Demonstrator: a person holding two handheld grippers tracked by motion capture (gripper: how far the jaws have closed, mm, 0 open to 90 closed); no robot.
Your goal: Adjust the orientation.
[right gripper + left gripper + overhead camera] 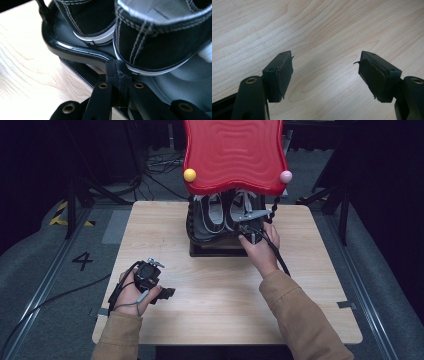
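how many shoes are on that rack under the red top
2: black canvas shoes with white soles, side by side on the black rack's shelf, one left, one right. More may hide under the red top.

A lab-like recording bay: wooden table amid dark stands, floor cables, hazard tape.

Red shelf hides shoe toes.
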